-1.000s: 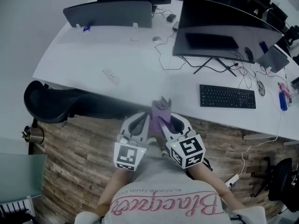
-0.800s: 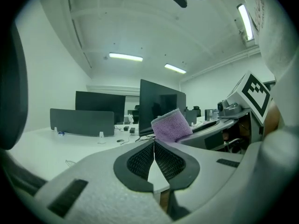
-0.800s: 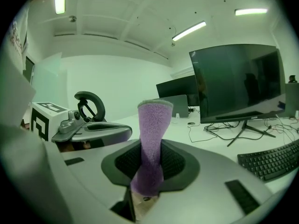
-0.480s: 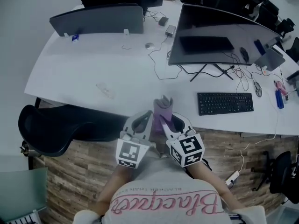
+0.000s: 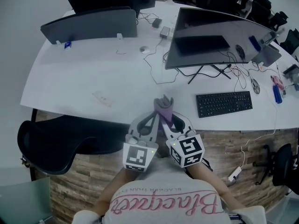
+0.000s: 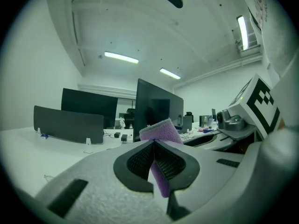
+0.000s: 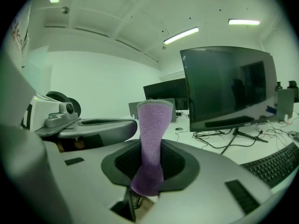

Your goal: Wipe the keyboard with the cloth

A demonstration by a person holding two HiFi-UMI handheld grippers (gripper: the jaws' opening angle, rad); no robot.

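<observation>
Left gripper [image 6: 154, 144], right gripper [image 7: 148, 160] clamp cloth [image 5: 163, 105]; white desk [image 5: 88, 71].

An open-plan office: long white desk [image 5: 84, 73], curved monitor [image 5: 215, 36], keyboard [image 5: 224, 103], black swivel chair [image 5: 56, 139], ceiling strip lights [image 6: 121, 57].

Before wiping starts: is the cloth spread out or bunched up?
Bunched: the purple cloth stands as a narrow folded strip, pinched by left tool and right tool.

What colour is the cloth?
The cloth is purple, clearest in the right gripper view.
</observation>
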